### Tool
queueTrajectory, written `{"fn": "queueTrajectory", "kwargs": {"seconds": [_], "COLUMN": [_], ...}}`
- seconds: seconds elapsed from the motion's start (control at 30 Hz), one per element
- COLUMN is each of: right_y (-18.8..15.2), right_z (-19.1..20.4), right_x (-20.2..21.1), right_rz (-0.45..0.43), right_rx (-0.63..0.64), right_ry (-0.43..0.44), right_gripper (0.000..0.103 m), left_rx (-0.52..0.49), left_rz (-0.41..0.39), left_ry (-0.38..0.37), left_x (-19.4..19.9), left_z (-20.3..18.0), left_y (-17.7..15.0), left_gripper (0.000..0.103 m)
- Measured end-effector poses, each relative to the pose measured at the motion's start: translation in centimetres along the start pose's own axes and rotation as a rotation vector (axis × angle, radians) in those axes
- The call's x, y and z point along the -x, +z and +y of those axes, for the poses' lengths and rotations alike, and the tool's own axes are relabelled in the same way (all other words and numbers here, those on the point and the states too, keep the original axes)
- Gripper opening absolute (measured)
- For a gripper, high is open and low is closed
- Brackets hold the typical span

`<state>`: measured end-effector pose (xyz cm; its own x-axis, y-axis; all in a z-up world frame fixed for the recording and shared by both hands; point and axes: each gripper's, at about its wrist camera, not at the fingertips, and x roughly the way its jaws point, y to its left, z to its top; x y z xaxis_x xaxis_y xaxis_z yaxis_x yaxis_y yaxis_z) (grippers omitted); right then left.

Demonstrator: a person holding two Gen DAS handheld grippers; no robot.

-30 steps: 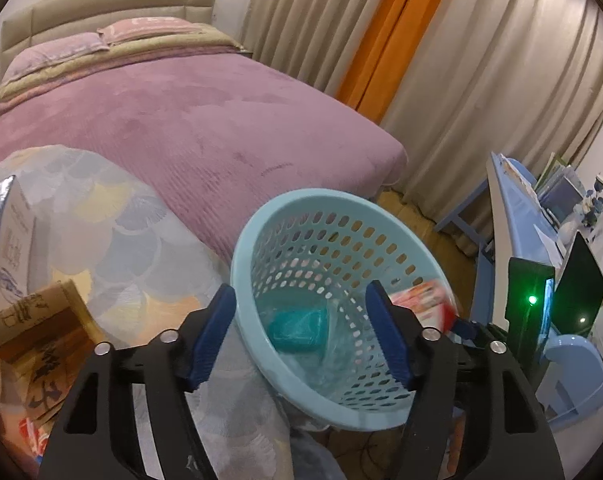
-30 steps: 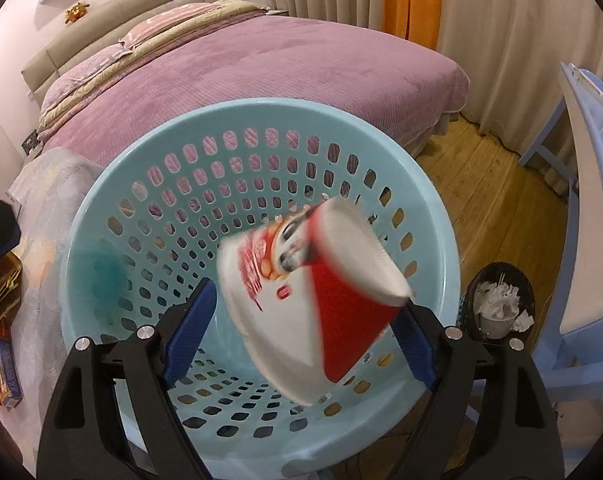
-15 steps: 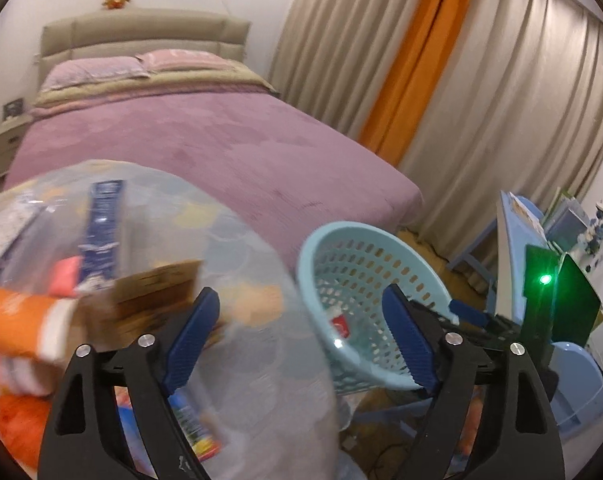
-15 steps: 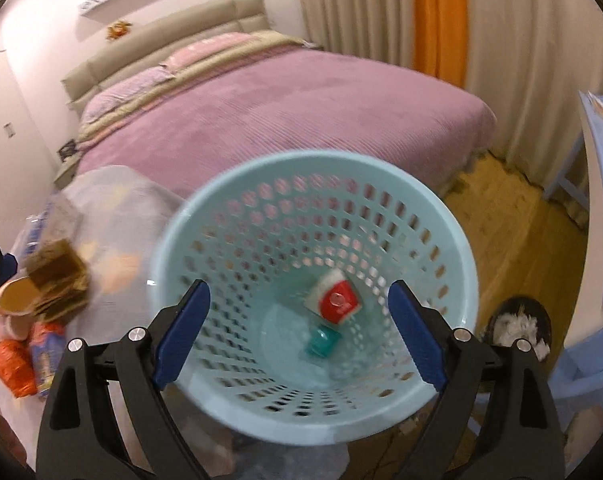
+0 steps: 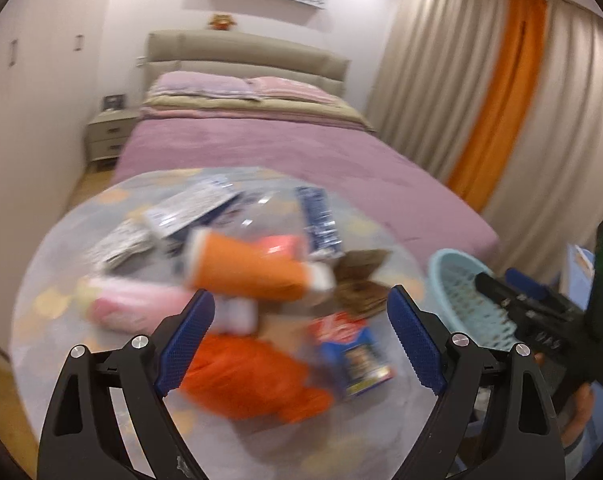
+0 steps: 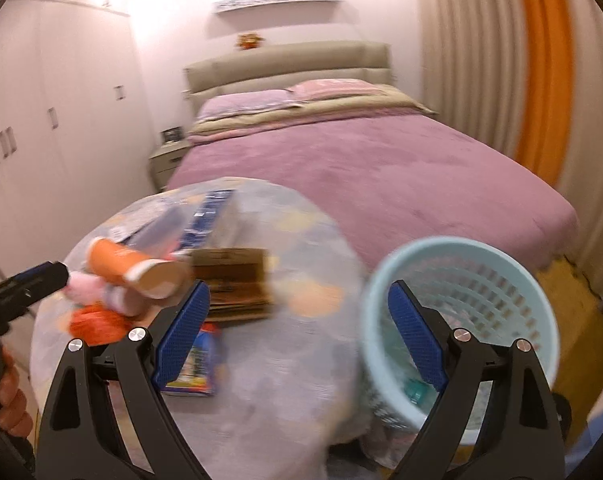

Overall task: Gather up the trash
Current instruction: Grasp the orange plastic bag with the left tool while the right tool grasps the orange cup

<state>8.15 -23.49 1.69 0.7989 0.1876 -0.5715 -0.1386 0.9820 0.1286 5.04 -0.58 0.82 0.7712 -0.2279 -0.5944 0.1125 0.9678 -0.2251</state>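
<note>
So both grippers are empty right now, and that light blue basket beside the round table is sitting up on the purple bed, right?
Not quite. Both grippers, left and right, are empty with nothing between their fingers, but the basket is not on the bed. The right wrist view shows it standing lower, in front of the bed's edge, beside the round table.

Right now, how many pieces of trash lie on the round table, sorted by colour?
Orange: 2 (cup, bag)
Blue: 2 (box, long wrapper)
Pink: 1 (pink packet)
Brown: 1 (cardboard)
White or grey: 2 (white packet, grey wrapper)
Total: 8 that I can tell; blur may hide more.
</note>
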Motion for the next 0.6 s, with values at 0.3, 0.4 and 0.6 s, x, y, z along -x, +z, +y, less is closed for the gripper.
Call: {"fn": "queueTrajectory", "kwargs": {"seconds": [0.3, 0.4, 0.6], "right_y": [0.7, 1.1, 1.5], "right_z": [5.5, 7.0, 9.9], "right_x": [-1.9, -3.0, -4.9], "right_rz": [0.014, 0.023, 0.049], "right_rx": [0.079, 0.108, 0.21], "right_ry": [0.14, 0.183, 0.236], "right_gripper": [0.086, 0.086, 0.086], "left_rx": [0.137, 0.161, 0.166], "left_rz": [0.108, 0.122, 0.171], "left_ry": [0.042, 0.031, 0.022], "left_x": [-1.4, -2.2, -4.3], "left_z": [5.5, 6.2, 6.2], "left_y": [-3.4, -4.0, -5.2], "left_gripper": [0.089, 0.089, 0.089]}}
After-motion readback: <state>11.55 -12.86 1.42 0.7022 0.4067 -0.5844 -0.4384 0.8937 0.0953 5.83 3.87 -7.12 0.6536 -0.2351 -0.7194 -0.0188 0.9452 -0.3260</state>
